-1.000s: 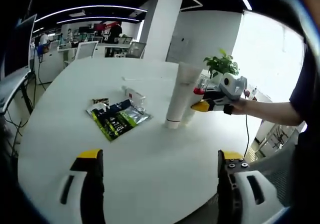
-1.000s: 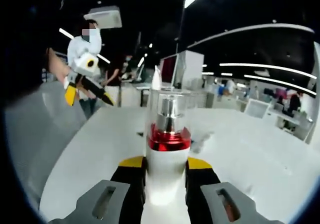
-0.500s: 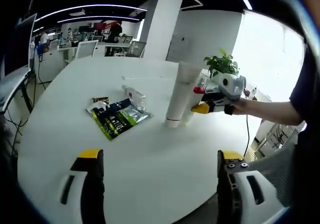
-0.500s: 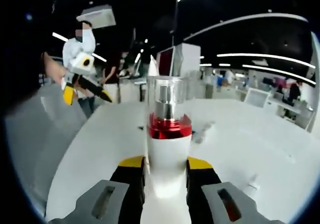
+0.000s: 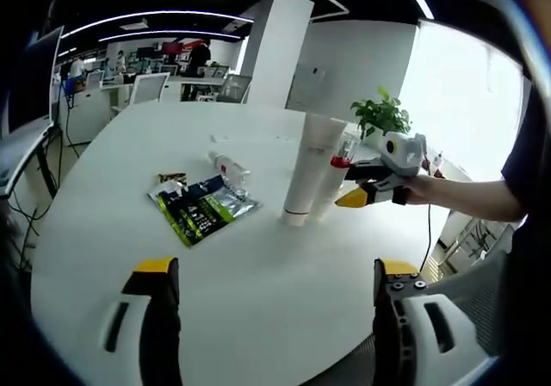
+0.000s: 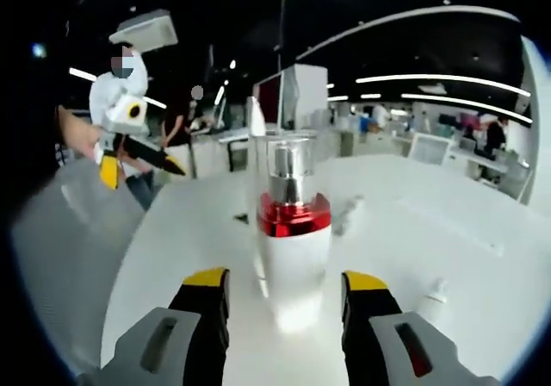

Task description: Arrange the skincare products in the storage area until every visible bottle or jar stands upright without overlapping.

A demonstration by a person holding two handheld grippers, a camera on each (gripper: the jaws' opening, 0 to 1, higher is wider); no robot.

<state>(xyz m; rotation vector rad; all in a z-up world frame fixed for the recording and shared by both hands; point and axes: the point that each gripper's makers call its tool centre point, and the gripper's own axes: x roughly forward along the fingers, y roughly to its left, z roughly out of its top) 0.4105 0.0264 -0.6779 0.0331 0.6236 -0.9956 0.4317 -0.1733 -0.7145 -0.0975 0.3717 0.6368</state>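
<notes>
The right gripper [image 6: 282, 293] has let go of the red-collared pump bottle [image 6: 294, 246]: its jaws, clamped on it half a second ago, now stand apart, and the bottle stands upright on the white table [image 5: 258, 265] beside the tall white tube [image 5: 311, 169]. The left gripper [image 5: 271, 274] hangs wide open above the table.

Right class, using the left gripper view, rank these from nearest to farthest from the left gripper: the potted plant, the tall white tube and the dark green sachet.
1. dark green sachet, left of centre on the table.
2. tall white tube, upright, centre-right.
3. potted plant, behind the tube at the far right edge.
</notes>
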